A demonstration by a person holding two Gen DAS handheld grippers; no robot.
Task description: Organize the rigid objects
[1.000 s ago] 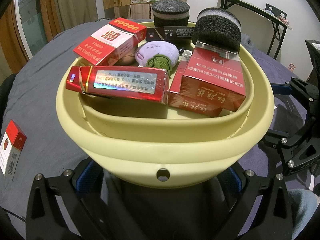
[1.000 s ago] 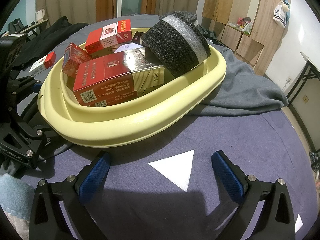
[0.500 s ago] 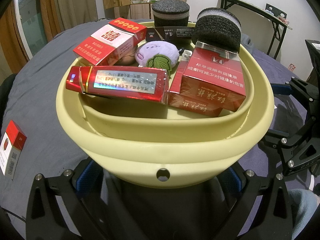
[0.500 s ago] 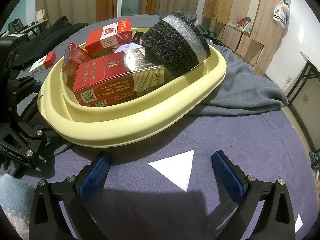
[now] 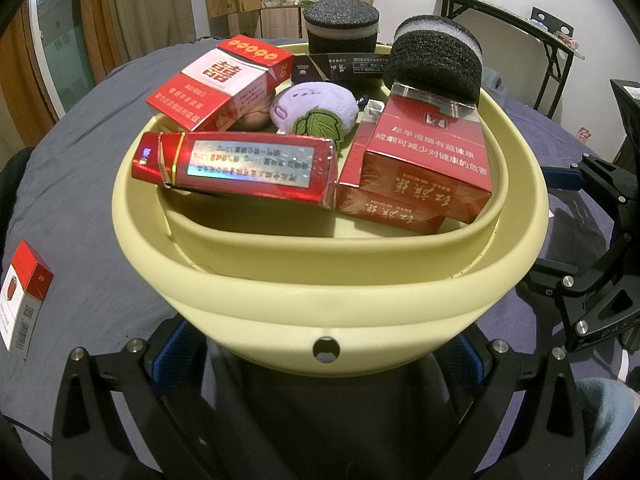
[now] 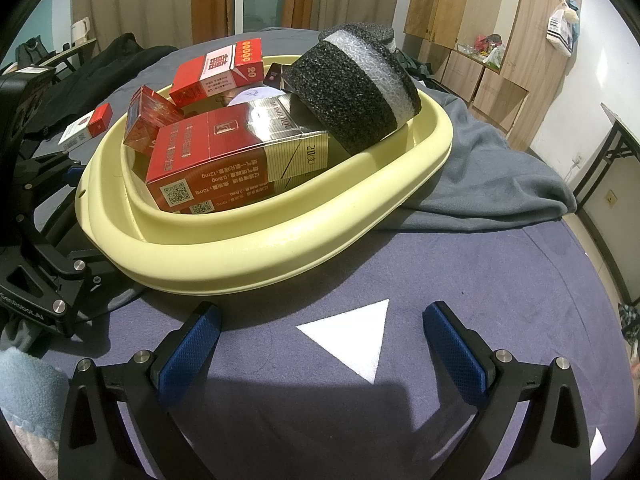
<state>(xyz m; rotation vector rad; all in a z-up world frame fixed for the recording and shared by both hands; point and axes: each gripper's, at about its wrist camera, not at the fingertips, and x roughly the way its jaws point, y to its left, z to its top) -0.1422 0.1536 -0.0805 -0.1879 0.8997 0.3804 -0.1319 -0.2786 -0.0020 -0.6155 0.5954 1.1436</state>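
1. No change is observed against the frames of the preceding second: the yellow basin (image 5: 328,292) and its contents are unmoved, and both grippers are held stationary. A pause is inferred; no item is in transit.
2. The basin rests on the grey-clothed table (image 6: 440,280), loaded with red cartons (image 5: 424,168), a purple plush (image 5: 316,106) and a foam disc (image 6: 352,96). One red pack (image 5: 26,292) lies outside on the cloth and is judged outstanding.
3. The left gripper (image 5: 320,360) is spread wide, straddling the basin's near rim; contact cannot be confirmed.
4. The right gripper (image 6: 320,348) is spread wide over bare cloth; nothing is held.
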